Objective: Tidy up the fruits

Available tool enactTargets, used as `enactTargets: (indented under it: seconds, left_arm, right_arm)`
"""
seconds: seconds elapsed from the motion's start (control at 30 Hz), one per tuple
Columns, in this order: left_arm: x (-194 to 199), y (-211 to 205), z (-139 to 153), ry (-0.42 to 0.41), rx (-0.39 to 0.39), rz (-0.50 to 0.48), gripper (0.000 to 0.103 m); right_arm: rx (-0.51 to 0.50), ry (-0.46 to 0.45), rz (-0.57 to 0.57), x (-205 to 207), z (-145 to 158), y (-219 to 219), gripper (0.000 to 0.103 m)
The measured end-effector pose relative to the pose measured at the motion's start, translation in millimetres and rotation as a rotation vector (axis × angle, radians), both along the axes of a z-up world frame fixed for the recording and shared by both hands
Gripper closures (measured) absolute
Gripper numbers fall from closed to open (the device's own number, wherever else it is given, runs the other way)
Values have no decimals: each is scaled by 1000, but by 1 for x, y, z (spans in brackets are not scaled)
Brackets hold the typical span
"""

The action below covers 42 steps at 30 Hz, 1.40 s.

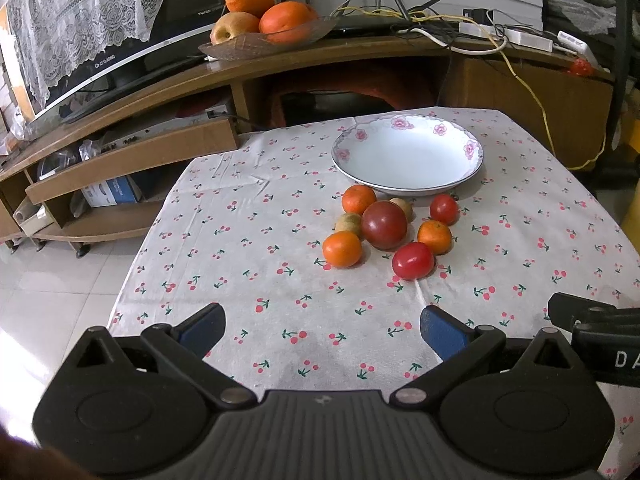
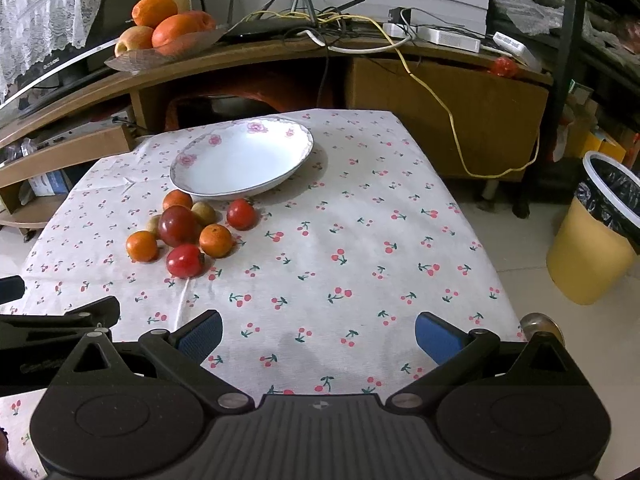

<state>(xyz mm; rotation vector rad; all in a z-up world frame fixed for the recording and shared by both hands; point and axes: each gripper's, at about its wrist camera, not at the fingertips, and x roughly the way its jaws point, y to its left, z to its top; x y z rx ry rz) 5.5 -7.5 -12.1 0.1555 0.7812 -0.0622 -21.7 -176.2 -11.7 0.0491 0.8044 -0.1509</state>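
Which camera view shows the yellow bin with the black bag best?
The right wrist view. The yellow bin stands on the floor, right of the table, with its black bag visible. The left wrist view shows at most a yellow sliver at its right edge.

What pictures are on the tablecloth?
Little red cherries with green stems on white tablecloth, clearest in the right wrist view.

Left claw [image 1: 322, 330], right claw [image 2: 318, 334] agape

A home living room, probably: behind the table with its cherry-print cloth [image 1: 248, 240] stands a wooden TV stand [image 1: 280, 64] carrying a lace-draped television [image 1: 100, 40], a fruit dish [image 1: 264, 42] and tangled router cables [image 2: 320, 28].
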Motion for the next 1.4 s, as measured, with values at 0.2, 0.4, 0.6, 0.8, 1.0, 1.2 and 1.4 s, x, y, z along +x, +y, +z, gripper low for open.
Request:
enactTargets:
  seconds: [0.2, 0.4, 0.6, 0.8, 1.0, 1.2, 1.4]
  left_arm:
    - [-2, -1, 1, -9, 2, -4, 0]
    - [-2, -1, 1, -13, 5, -5, 0]
    - [-2, -2, 1, -14, 6, -4, 0]
    - [-2, -1, 1, -15, 6, -3, 0]
    - [-2, -1, 1, -16, 6, -4, 0]
    - [-2, -1, 1, -15, 6, -3, 0]
    - [-2, 0, 0, -18, 9, -4, 0]
  right_arm:
    - [-5, 4, 2, 1, -1, 1, 3]
    - [-3, 9, 2, 2, -2, 1, 3]
    - [-2, 9, 1, 2, -2, 0, 3]
    - [-3, 9, 2, 2, -2, 0, 3]
    - [-3, 10, 2, 3, -3, 0, 3]
    - [-2, 11, 2, 3, -3, 0, 3]
    - [-3, 11, 3, 3, -3, 0, 3]
